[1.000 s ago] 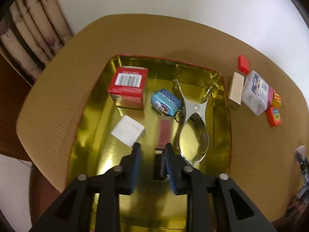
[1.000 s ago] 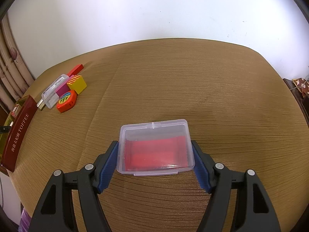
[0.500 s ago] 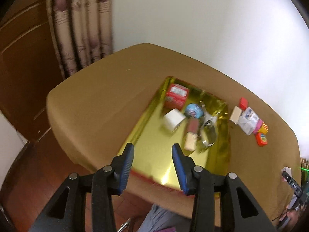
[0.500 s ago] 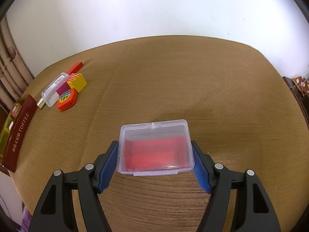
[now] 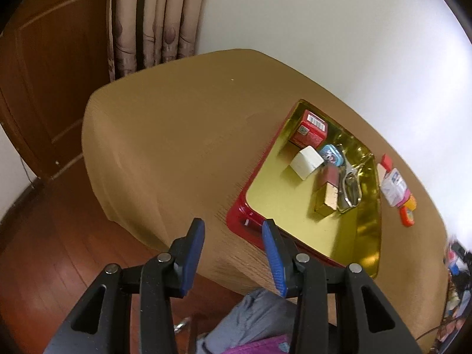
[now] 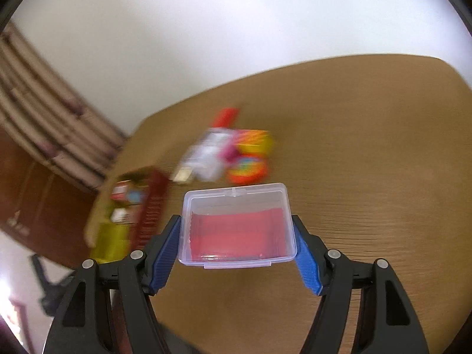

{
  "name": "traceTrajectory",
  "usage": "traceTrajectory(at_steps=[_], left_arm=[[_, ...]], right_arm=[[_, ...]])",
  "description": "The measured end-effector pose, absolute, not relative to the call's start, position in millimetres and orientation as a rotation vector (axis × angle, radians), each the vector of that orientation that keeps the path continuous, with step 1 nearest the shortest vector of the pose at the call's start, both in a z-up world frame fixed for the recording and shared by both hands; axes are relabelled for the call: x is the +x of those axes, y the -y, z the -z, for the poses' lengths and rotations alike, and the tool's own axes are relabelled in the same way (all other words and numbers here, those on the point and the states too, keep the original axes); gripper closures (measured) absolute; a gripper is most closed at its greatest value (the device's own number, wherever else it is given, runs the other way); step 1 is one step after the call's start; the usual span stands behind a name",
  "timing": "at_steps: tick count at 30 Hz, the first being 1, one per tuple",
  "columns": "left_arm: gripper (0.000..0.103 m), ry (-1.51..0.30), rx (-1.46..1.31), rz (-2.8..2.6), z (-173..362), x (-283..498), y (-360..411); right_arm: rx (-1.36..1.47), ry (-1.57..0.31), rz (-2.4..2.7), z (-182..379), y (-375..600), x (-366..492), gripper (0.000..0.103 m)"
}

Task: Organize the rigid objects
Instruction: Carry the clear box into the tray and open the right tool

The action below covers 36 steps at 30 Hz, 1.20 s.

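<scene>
My right tool [image 6: 237,249] grips the clear plastic box [image 6: 236,224]; swinging fast toward the gold tin tray [image 5: 365,236] could slip it. Left tool [image 5: 233,253] is open, empty.

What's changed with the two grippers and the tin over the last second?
The left gripper has pulled back out of the gold tin, leaving the small gold box inside; its jaws have just been opening and nothing is between them. The right gripper stays clamped on the clear plastic case and has swung left toward the tin. The other things in the tin lie as before.
</scene>
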<state>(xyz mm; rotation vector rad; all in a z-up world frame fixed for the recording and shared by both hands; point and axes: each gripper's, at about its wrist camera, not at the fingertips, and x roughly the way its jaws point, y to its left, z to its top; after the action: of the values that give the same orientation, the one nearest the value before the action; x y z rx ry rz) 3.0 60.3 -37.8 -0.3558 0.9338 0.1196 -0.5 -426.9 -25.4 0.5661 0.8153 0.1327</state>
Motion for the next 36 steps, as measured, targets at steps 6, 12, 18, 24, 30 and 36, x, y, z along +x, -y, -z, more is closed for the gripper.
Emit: traceTrajectory(at_steps=[6,12,18,24,30,36], left_arm=[[0.061,-0.916,-0.364,-0.053,34,-1,-52],[0.061,-0.935,-0.361,-0.024,36,2,-49],[0.061,-0.958,-0.413,-0.006,45,7,-54],[0.061,-0.961,-0.466,0.005,50,9,-58],[0.061,-0.931,-0.412,-0.02,46,6,-53],[0.061,-0.911,-0.357,-0.032,40,5,-48]], right_arm=[[0.553,-0.865,-0.318,3,329,59,0.035],[0.519,-0.969,-0.358,22,240,125,0.035],[0.39,-0.991,-0.265,37,194,172,0.035],[0.35,-0.993,-0.226,47,190,190,0.035],[0.37,-1.008,-0.208,60,185,199,0.033],[0.376,-0.933,-0.212,46,196,182,0.021]])
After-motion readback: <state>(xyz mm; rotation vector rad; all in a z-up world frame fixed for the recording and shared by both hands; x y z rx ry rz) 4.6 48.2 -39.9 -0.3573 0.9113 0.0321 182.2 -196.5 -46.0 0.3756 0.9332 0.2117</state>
